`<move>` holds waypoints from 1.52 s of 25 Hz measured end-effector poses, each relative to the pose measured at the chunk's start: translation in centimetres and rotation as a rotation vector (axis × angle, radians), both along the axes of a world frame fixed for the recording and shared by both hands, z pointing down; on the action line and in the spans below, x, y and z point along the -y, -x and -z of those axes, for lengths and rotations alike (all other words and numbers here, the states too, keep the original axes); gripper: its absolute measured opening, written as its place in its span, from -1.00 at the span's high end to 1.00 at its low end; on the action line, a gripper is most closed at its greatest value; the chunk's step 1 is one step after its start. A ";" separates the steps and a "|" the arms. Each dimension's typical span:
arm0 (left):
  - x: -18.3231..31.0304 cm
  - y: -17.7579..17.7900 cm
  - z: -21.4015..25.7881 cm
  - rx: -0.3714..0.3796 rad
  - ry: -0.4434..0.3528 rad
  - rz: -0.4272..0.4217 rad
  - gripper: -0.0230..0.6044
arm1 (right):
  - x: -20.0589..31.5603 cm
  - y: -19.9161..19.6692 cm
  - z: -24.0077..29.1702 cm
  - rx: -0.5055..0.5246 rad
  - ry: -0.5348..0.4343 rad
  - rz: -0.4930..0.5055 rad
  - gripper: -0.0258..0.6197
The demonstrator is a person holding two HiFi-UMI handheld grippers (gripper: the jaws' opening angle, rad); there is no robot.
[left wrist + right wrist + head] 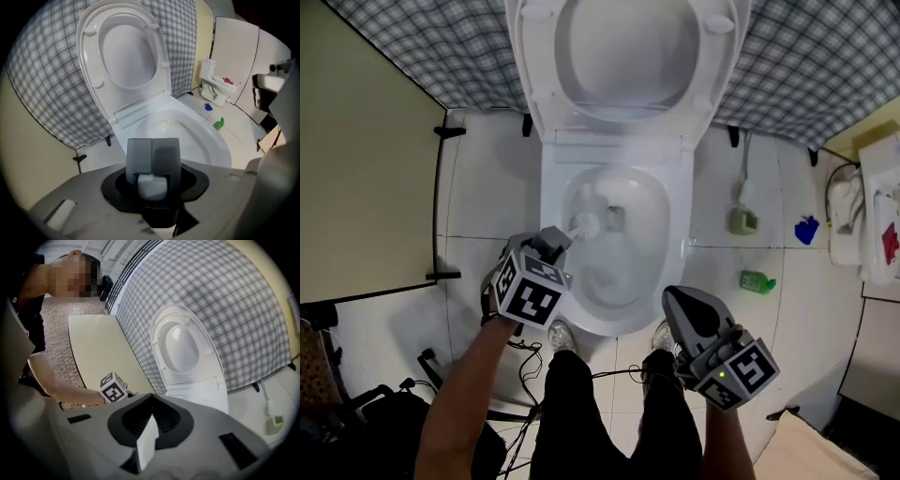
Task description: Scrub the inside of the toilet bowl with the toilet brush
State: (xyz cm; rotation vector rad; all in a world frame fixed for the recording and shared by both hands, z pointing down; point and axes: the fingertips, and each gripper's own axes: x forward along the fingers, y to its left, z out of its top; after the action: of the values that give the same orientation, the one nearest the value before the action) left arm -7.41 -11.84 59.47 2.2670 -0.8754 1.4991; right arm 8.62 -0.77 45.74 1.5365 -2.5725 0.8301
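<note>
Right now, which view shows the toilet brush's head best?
Head view: the toilet brush head sits inside the bowl. The left gripper view shows only its handle between the jaws; the right gripper view shows none.

White tile floor (pixel 478 187): toilet (pixel 677 202) centre; green bottle (pixel 757 280), blue item (pixel 806 230) right; cables (pixel 525 354) front.

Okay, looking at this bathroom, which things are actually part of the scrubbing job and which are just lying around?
For the job:
toilet brush, gripped in the left claw
toilet bowl

Just lying about:
green bottle on the floor
blue object on the floor
small object on a hose by the wall
</note>
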 end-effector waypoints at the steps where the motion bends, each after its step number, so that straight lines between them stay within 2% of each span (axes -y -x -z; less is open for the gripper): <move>1: -0.5 0.1 0.0 0.011 0.009 -0.021 0.38 | -0.1 0.2 0.1 0.000 -0.004 0.003 0.92; 7: -5.0 0.7 -0.1 0.064 0.096 -0.165 0.38 | -1.2 1.2 0.8 0.002 -0.013 0.012 0.92; 18: -10.7 0.0 0.1 0.037 0.235 -0.277 0.38 | -2.8 1.6 1.6 -0.004 -0.028 0.009 0.92; 26: -10.1 0.7 -0.4 0.083 0.186 -0.248 0.39 | -3.6 1.6 1.4 -0.003 -0.024 0.010 0.92; 38: -6.6 1.4 -1.5 0.080 0.158 -0.143 0.39 | -3.0 0.9 0.9 -0.018 -0.008 0.005 0.92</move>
State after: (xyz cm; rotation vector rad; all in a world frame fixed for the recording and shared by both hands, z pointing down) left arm -8.82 -5.19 60.95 2.2079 -0.6017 1.6672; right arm 7.77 2.25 44.85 1.5314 -2.5688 0.8029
